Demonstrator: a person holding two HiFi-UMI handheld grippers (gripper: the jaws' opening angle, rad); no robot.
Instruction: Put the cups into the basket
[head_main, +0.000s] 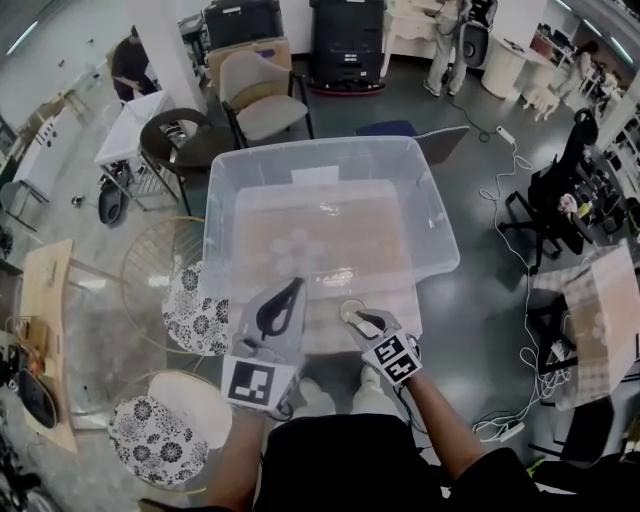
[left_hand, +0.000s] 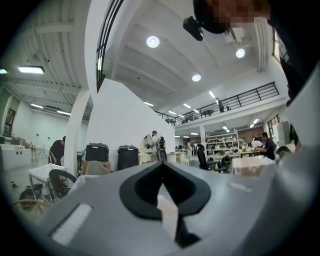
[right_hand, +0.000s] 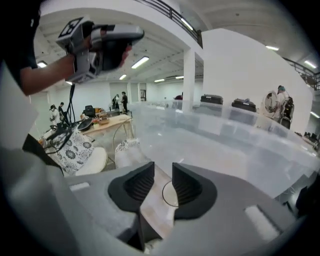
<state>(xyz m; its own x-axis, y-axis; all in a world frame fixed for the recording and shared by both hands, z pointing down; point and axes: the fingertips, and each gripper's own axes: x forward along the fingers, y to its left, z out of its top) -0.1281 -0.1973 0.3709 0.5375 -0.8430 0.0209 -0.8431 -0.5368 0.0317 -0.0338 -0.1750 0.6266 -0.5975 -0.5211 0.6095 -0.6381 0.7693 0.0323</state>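
The fingers (right_hand: 187, 187) of the right gripper (right_hand: 163, 170) are held apart, and nothing is clamped between them. Part of the cup (right_hand: 168, 196) is covered by the finger at the right of the right gripper view, so only a pale arc of its round rim is shown. Its wall cannot be made out, nor can it be told whether that finger touches the rim. The cup is seen just beyond the fingertips and roughly in line with the gap, on the table (right_hand: 150, 212).

In the head view it is seen as a small circle just ahead of the right gripper, close before the near wall of the clear basket (head_main: 440, 215) and outside it. The basket's floor is hazed by glare, and what lies in it cannot be told.

The fingers (left_hand: 145, 187) of the left gripper (left_hand: 162, 166) are brought together at the tips, with nothing held. This gripper is pointed level, over the table's near edge and beside the right one.
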